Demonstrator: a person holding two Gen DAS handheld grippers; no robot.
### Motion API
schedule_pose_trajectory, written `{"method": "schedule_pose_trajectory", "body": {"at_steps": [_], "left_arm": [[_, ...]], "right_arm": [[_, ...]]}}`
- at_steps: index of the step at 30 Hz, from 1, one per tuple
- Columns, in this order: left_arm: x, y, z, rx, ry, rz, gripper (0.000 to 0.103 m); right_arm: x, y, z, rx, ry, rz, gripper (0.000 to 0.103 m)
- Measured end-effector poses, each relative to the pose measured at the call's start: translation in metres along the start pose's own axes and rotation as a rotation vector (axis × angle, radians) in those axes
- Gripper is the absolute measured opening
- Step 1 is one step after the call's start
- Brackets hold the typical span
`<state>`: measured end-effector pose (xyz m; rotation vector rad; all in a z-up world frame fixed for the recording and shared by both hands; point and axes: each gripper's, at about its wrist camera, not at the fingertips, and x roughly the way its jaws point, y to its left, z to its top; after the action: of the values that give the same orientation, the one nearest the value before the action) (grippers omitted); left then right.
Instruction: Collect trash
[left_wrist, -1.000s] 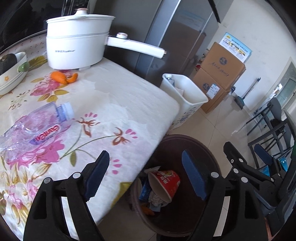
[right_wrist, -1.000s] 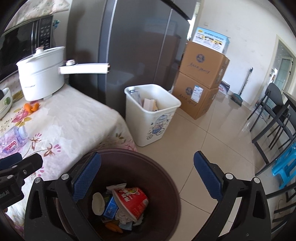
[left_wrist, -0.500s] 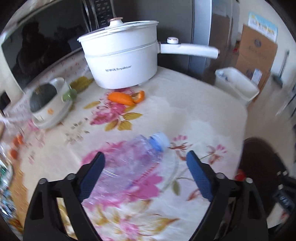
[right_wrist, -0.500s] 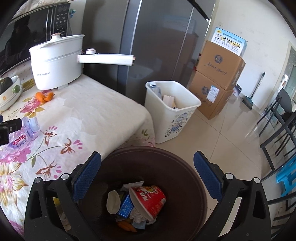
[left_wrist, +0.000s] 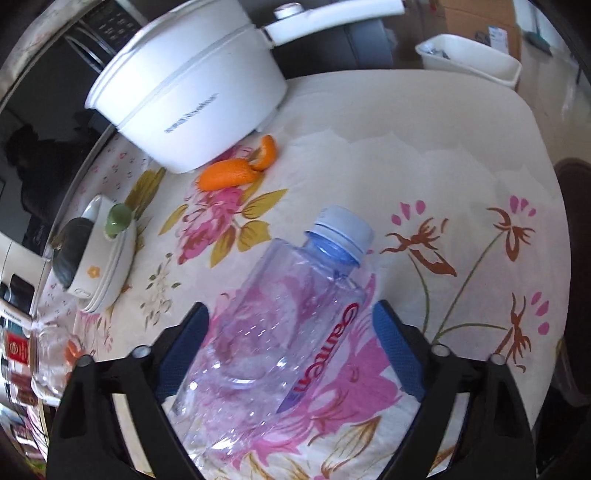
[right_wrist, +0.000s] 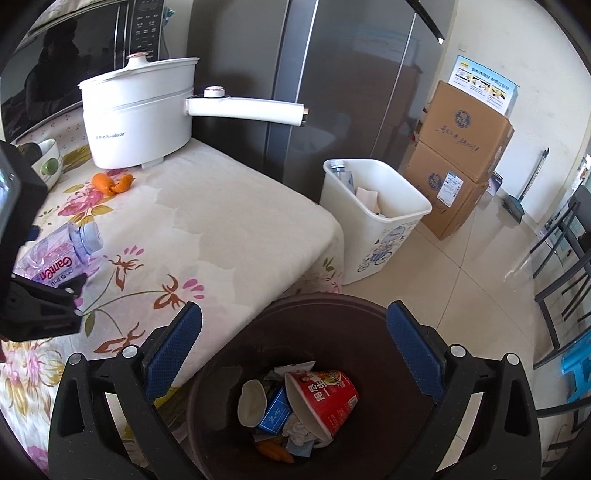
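A crushed clear plastic bottle (left_wrist: 280, 332) with a pale blue cap lies on the floral tablecloth (left_wrist: 424, 155). My left gripper (left_wrist: 291, 343) is open, its two blue pads on either side of the bottle's body. Orange peel (left_wrist: 236, 168) lies by the white pot. In the right wrist view my right gripper (right_wrist: 293, 354) is open and empty above a dark brown bin (right_wrist: 369, 314) that holds a red noodle cup (right_wrist: 325, 398) and other scraps. The bottle (right_wrist: 59, 254) and the peel (right_wrist: 112, 182) also show there.
A white electric pot (left_wrist: 188, 99) with a long handle stands at the back of the table. A bowl (left_wrist: 99, 254) sits at the left. A white waste basket (right_wrist: 373, 218), cardboard boxes (right_wrist: 458, 158) and black chairs (right_wrist: 561, 251) stand on the tiled floor.
My left gripper has swung from above the brown bin back over the table and moved in around the bottle. My right gripper has shifted slightly and stays over the bin.
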<state>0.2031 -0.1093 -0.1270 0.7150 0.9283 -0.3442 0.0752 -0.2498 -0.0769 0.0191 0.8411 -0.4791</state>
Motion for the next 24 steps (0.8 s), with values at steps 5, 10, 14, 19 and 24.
{"method": "schedule_pose_trajectory", "body": {"at_steps": [5, 10, 14, 19, 24], "left_arm": [[0.0, 0.018, 0.001, -0.096, 0.0, -0.046, 0.059], [-0.004, 0.075, -0.021, -0.353, -0.005, -0.219, 0.054], [-0.028, 0.135, -0.051, -0.614, -0.081, -0.354, 0.054], [-0.086, 0.203, -0.097, -0.92, -0.307, -0.509, 0.054], [-0.128, 0.24, -0.12, -1.02, -0.456, -0.47, 0.054]], "right_arm": [[0.006, 0.0, 0.001, 0.022, 0.018, 0.009, 0.096], [0.011, 0.014, 0.007, -0.016, 0.007, 0.045, 0.096], [0.017, 0.05, 0.024, -0.143, 0.001, 0.167, 0.096], [0.012, 0.134, 0.069, -0.4, -0.128, 0.258, 0.09], [0.026, 0.221, 0.098, -0.55, -0.111, 0.211, 0.068]]}}
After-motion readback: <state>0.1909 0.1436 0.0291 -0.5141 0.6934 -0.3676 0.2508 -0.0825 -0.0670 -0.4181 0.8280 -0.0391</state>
